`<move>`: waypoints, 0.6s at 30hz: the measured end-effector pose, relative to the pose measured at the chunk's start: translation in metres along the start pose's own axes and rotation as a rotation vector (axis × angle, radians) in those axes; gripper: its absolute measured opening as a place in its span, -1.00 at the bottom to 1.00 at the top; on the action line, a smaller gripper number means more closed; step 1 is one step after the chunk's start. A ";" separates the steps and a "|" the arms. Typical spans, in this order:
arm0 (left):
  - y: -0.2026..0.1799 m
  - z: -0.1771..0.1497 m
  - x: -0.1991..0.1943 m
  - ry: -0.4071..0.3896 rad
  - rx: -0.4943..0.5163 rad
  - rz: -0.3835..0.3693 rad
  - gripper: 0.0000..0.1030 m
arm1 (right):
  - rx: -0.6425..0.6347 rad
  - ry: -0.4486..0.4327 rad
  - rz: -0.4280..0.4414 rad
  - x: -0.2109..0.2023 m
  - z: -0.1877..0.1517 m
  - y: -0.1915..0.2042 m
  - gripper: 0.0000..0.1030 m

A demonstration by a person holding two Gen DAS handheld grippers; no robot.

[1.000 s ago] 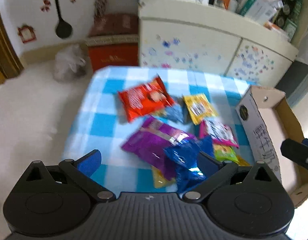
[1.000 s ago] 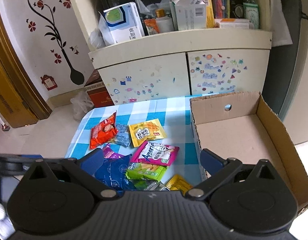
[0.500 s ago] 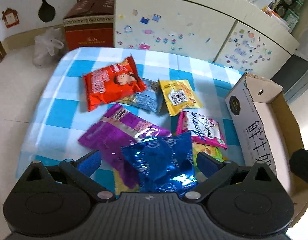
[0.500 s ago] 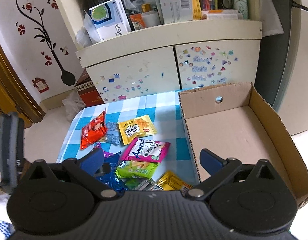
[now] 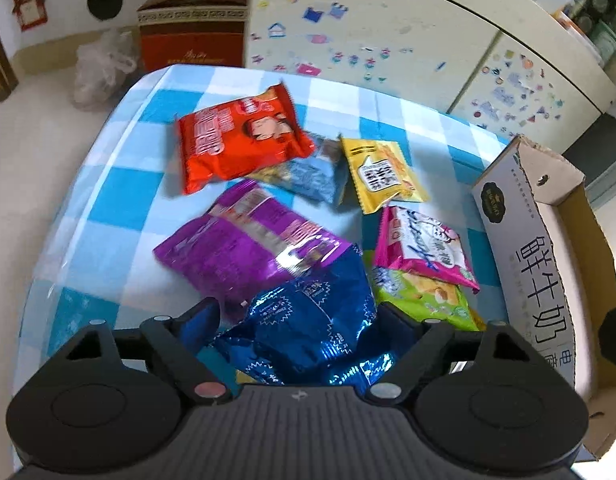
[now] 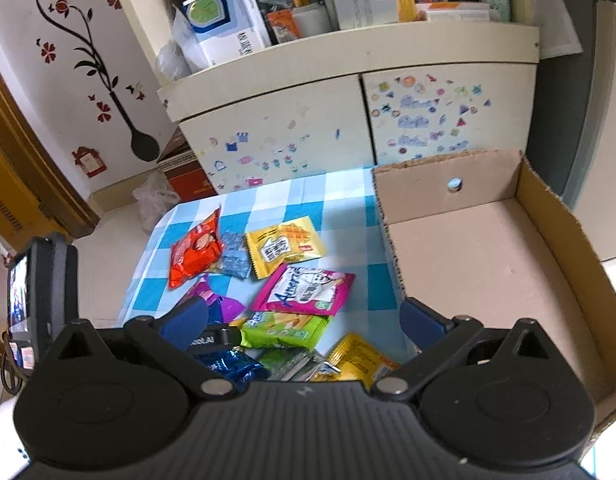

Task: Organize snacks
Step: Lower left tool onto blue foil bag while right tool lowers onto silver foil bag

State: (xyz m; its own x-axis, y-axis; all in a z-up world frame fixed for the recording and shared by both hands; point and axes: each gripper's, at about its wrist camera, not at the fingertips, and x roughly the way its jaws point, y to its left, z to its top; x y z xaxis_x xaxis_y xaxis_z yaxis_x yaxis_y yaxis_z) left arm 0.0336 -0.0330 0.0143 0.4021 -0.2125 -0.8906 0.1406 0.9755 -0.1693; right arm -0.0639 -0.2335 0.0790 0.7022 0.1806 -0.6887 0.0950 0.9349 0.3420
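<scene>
A blue-checked table (image 5: 108,208) holds scattered snack packets. Left wrist view: the left gripper (image 5: 296,320) straddles a blue foil packet (image 5: 308,320), jaws wide, not yet clamped. Right wrist view: the right gripper (image 6: 304,320) hangs open and empty; the cardboard box (image 6: 547,232) holds nothing, so sorting has barely begun.

Blue-and-white checked tablecloth (image 5: 108,184) covers the table; behind it stands a cream cabinet (image 6: 308,128), its doors dotted with little stickers; the shelf above is crammed with boxes, a white-and-blue carton (image 6: 228,24) at the left; a red-brown box (image 5: 196,28) sits on the floor beside a crumpled plastic bag (image 5: 102,66); a flower decal (image 6: 88,56) climbs the wall.
</scene>
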 end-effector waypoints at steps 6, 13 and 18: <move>0.024 -0.004 -0.008 0.034 -0.049 -0.006 0.70 | 0.002 0.032 0.069 0.013 -0.007 0.000 0.89; 0.053 -0.006 -0.014 0.041 -0.086 0.026 0.70 | -0.087 0.090 0.119 0.035 -0.023 0.013 0.76; 0.065 -0.007 -0.013 0.068 -0.120 0.014 0.70 | -0.136 0.113 0.122 0.051 -0.032 0.019 0.70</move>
State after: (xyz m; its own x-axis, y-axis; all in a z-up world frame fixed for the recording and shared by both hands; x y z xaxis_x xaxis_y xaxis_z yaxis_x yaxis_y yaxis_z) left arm 0.0307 0.0336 0.0120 0.3404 -0.1986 -0.9191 0.0246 0.9790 -0.2024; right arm -0.0491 -0.1966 0.0297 0.6187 0.3209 -0.7171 -0.0874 0.9352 0.3431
